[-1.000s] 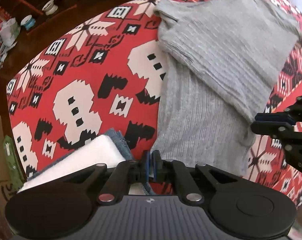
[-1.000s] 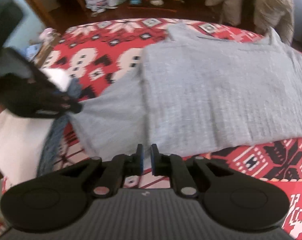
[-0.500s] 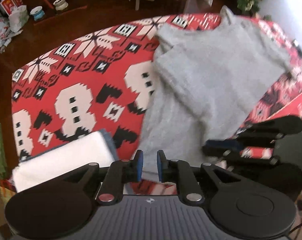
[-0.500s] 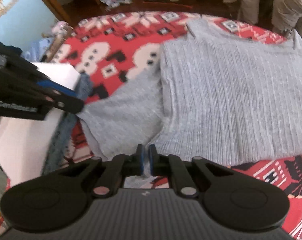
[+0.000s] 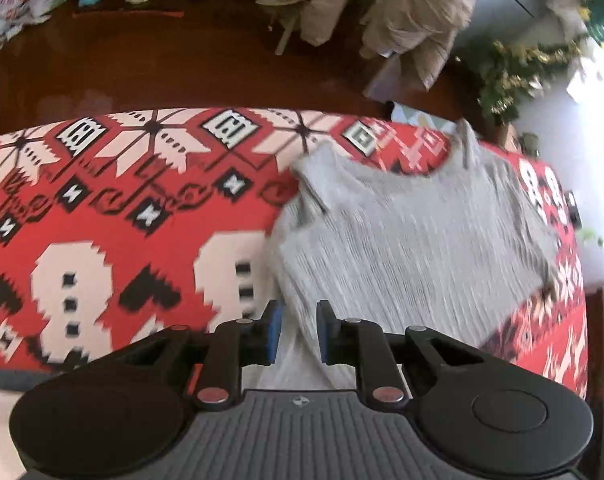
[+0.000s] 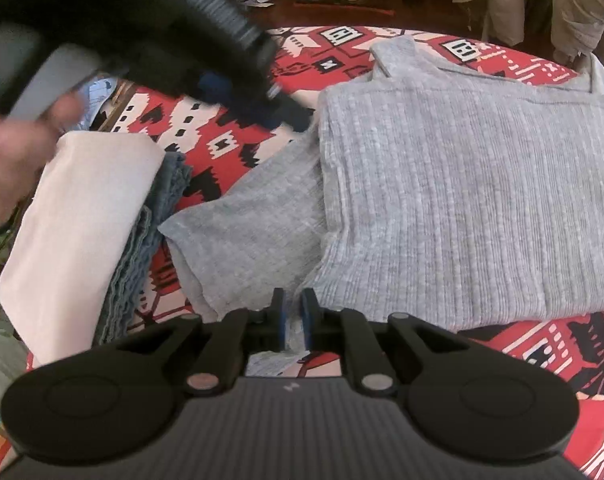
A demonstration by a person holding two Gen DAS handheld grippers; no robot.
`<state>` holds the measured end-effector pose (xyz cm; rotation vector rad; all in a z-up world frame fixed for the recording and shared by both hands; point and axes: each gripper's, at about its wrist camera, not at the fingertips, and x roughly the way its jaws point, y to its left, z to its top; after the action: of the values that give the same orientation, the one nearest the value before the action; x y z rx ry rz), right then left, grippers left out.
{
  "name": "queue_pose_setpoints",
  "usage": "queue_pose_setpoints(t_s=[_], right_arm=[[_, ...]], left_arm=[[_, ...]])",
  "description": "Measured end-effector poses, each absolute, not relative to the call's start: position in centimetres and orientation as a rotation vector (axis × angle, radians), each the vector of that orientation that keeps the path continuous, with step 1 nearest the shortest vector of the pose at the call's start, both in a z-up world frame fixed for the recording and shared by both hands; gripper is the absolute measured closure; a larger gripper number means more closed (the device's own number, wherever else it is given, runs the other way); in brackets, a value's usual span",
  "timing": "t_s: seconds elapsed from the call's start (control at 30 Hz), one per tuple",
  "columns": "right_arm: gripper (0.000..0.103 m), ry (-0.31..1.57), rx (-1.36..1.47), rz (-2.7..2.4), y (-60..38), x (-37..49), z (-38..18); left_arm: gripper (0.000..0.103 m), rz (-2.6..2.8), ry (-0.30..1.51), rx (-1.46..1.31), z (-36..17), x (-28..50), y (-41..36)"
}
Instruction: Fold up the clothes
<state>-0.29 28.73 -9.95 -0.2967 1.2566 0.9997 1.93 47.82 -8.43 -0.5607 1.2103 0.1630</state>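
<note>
Grey ribbed top [image 6: 461, 184] on red patterned cloth [image 5: 122, 216], hem pinched in right claw [image 6: 293, 322]; left claw [image 5: 298, 330] parted, empty above it.

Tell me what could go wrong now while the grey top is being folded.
1. The right claw pinches only the near hem of the grey top; the thin fabric might slip out.
2. The left claw is open above the top, so pulling from one side only could skew the fold.
3. The unfolded flap lies beside the white cloth and blue cloth; dragging may disturb them.
</note>
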Motion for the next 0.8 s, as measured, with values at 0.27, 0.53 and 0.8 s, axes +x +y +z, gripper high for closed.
queue_pose_setpoints(t_s=[0.27,0.53,0.8], right_arm=[[0.092,1.271,-0.272,0.984,28.8,-0.1,-10.0],[0.095,1.29,-0.283,0.997,29.4,-0.6,-10.4],[0.092,1.26,-0.289,1.005,28.3,-0.7,-8.6]], left_arm=[[0.1,0.12,1.197,-0.423,-8.9,4.0,47.3],[0.099,0.102,1.228,-0.33,-10.2,4.3,47.5],[0.085,0.166,1.188,-0.391,-9.1,3.1,48.2]])
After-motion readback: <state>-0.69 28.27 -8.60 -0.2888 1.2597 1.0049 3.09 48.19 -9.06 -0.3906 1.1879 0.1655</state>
